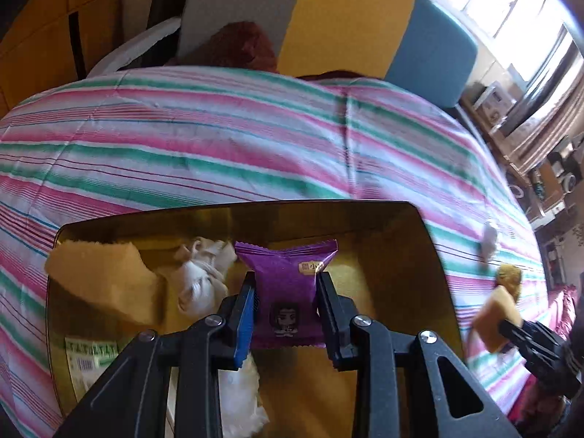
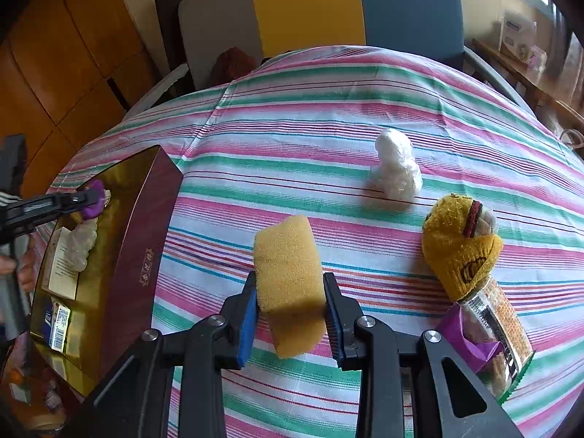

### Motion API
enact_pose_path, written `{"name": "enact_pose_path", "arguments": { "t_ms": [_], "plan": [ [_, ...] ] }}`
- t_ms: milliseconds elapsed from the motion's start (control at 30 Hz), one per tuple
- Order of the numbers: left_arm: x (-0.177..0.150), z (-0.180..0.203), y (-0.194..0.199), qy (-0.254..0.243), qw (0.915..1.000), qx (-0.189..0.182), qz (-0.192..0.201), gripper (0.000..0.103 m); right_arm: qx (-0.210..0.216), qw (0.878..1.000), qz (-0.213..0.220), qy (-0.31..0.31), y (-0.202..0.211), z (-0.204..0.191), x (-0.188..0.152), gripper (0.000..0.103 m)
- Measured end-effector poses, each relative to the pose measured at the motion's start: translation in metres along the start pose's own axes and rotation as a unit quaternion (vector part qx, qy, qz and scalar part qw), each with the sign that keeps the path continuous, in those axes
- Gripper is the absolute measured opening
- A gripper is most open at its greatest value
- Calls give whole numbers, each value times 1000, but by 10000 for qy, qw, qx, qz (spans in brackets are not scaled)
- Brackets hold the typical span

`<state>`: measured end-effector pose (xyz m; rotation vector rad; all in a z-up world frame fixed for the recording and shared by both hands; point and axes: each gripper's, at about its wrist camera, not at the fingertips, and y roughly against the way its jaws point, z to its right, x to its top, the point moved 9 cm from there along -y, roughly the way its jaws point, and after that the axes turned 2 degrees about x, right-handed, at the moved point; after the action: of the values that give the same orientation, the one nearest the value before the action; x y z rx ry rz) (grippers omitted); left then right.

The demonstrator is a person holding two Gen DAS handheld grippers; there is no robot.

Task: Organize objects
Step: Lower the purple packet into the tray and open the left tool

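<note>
Only the left wrist view looked down into the gold-lined box [image 1: 430, 255], where a torn piece of brown paper [image 1: 106, 277], a crumpled white wrapper [image 1: 204, 277] and a labelled carton [image 1: 91, 356] were seen. Only the right wrist view showed the box's dark red outer wall [image 2: 142, 255], standing at the left of the striped tablecloth [image 2: 292, 146], along with the things lying loose at the right of the table.

The left gripper [image 1: 284, 310] was seen narrowed onto a purple snack packet [image 1: 288, 292], pinched from both sides and held above the inside of the box. In the right view the same gripper [image 2: 84, 197] appeared at the far left, over the box. The right gripper [image 2: 290, 310] was clamped on a yellow sponge [image 2: 288, 277], squeezed between its pads above the cloth, just right of the box.

On the cloth one white plastic bundle [image 2: 398, 168] was counted, far and to the right of the sponge. Near it at the right lay one yellow knitted sock [image 2: 460, 244], stuffed and resting against one clear snack packet [image 2: 500, 321] with a purple wrapper [image 2: 467, 343] beside it. One sponge and one box were seen. Behind the table three chair backs were visible: grey [image 2: 219, 25], yellow [image 2: 306, 7] and blue [image 2: 408, 7].
</note>
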<state>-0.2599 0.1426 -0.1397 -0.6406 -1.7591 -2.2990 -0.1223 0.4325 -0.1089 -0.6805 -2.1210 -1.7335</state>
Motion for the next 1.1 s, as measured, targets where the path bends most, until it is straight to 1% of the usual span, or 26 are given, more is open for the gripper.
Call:
{"name": "enact_pose_path", "arguments": {
  "t_ms": [67,167,233,333,400,500,567,667,767,867,967,1100],
  "plan": [
    [2,-4,-13,-47,9998,42,-184,32,5,10000,14,0,0,-1,1,33],
    [6,-12,-21,-8,9997,153,-196,36,6,10000,4,28,-1,-2,0,33],
    [7,-12,-19,-7,9998,91,-196,43,-8,10000,-7,42,-1,-3,-1,33],
    [6,-11,-5,-13,10000,-11,-93,47,-11,10000,-4,10,-1,-2,-1,33],
    [5,-11,6,-85,10000,9,8,49,-26,10000,-9,3,-2,-1,-1,33],
    [0,-9,30,-120,9997,-35,222,49,-62,10000,8,-8,-2,0,-1,33],
    [-10,-7,48,-221,9990,61,385,50,-84,10000,22,-31,-1,3,0,33],
    [-32,-4,73,-337,9978,61,571,49,-108,9999,43,-77,-1,6,1,33],
    [-59,-6,94,-444,9964,217,693,50,-161,9998,44,-83,-1,8,1,33],
    [-83,-6,113,-641,9931,461,870,50,-210,9998,31,-54,-3,9,0,33],
    [-100,-8,123,-705,9913,589,941,50,-256,9997,19,-19,-4,9,-1,33],
    [-116,-11,131,-669,9918,582,924,50,-267,9996,43,-45,-5,10,0,33]
  ]
}}
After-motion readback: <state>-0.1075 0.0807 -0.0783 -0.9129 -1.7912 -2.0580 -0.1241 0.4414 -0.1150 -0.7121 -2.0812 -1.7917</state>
